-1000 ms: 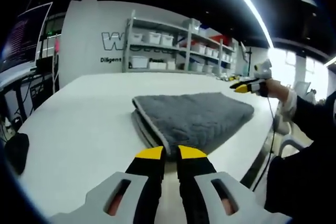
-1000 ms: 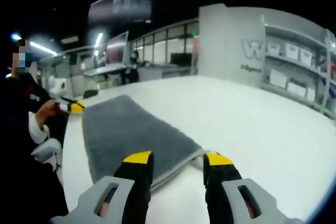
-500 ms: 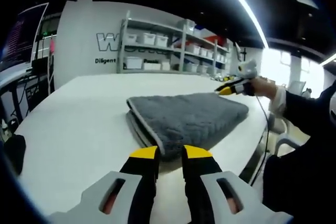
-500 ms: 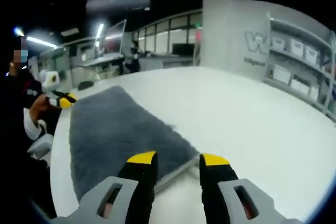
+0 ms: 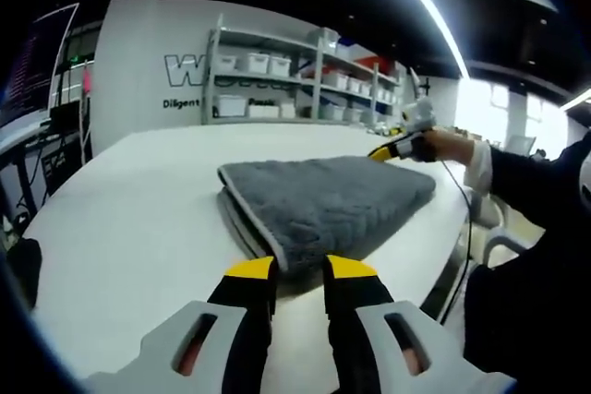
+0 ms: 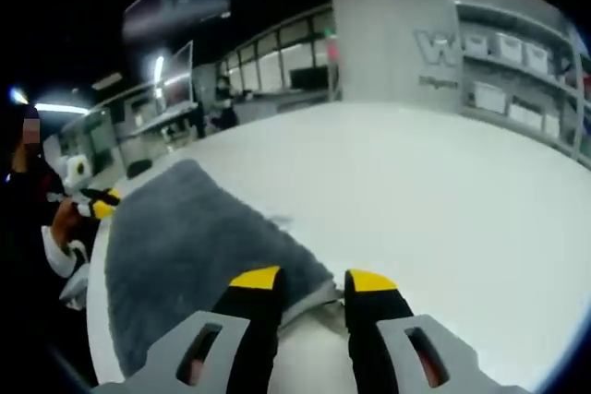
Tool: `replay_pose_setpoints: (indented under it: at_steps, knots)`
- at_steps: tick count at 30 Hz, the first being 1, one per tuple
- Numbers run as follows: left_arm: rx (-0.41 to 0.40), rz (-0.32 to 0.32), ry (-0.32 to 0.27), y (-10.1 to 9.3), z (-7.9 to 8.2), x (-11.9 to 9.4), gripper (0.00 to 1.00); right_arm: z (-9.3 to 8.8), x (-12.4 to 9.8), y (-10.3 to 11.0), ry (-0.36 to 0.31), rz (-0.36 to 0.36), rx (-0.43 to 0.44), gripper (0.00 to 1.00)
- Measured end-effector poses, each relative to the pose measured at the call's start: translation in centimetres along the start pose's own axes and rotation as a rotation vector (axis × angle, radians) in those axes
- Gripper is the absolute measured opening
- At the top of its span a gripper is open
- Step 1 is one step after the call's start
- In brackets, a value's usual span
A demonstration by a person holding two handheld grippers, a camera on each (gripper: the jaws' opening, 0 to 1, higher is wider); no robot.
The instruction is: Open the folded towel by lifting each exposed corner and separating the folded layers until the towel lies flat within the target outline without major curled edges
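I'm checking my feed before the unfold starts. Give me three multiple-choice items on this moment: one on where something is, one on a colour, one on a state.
1. Where does the towel lie?
A. On the white table
B. On a shelf
C. On the floor

2. What colour are the fingertips of the left gripper?
A. Red
B. Yellow
C. Blue

3. What state is the towel in?
A. Spread flat in one layer
B. Rolled into a tube
C. Folded in stacked layers

Answers:
1. A, the grey towel rests on the white tabletop in both views.
2. B, yellow tips cap the black jaws.
3. C, stacked layer edges show along the towel's near side in the left gripper view, and at the corner by the right gripper.
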State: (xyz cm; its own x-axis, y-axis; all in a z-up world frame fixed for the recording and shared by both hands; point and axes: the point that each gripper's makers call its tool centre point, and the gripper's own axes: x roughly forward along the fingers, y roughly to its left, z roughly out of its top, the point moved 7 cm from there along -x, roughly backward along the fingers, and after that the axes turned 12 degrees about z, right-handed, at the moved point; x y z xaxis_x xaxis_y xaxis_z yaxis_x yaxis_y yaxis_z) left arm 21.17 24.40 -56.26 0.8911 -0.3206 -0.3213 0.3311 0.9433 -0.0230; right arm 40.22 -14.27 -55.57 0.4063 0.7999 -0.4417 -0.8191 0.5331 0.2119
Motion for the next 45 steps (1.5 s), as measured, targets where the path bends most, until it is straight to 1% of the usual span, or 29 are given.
replay_pose_setpoints:
  at_steps: [3, 7, 13, 16, 22, 30, 36, 41, 45]
  knots:
    - [0.02, 0.016, -0.004, 0.1, -0.1, 0.1, 0.17, -0.2, 0.0, 0.0, -0.011, 0.004, 0.011, 0.21]
    - [0.018, 0.033, 0.022, 0.4, -0.5, 0.2, 0.11, -0.3, 0.0, 0.3, -0.017, 0.014, 0.001, 0.18]
    - [-0.011, 0.037, 0.037, 0.6, -0.5, 0.4, 0.07, -0.4, 0.2, 0.6, -0.012, 0.03, -0.001, 0.11]
    - [0.002, 0.055, 0.047, 0.6, -0.3, 0.6, 0.07, -0.5, 0.0, 0.6, -0.016, 0.031, -0.006, 0.08]
    - [0.019, 0.069, 0.056, 1.0, 0.2, 0.9, 0.06, -0.5, -0.5, 0.8, -0.011, 0.033, 0.006, 0.06]
    - [0.004, 0.078, 0.073, 1.5, 0.5, 1.5, 0.06, -0.7, -1.2, 1.4, 0.033, 0.035, -0.011, 0.05]
    - [0.027, 0.096, 0.083, 1.8, 0.9, 2.2, 0.06, -1.0, -2.1, 1.9, 0.058, 0.042, -0.017, 0.05]
    - [0.025, 0.097, 0.087, 2.4, 1.4, 2.9, 0.05, -1.3, -2.4, 2.1, 0.056, 0.038, -0.033, 0.05]
    - [0.058, 0.1, 0.105, 2.8, 1.9, 3.6, 0.05, -1.3, -2.7, 2.2, 0.067, 0.04, -0.027, 0.05]
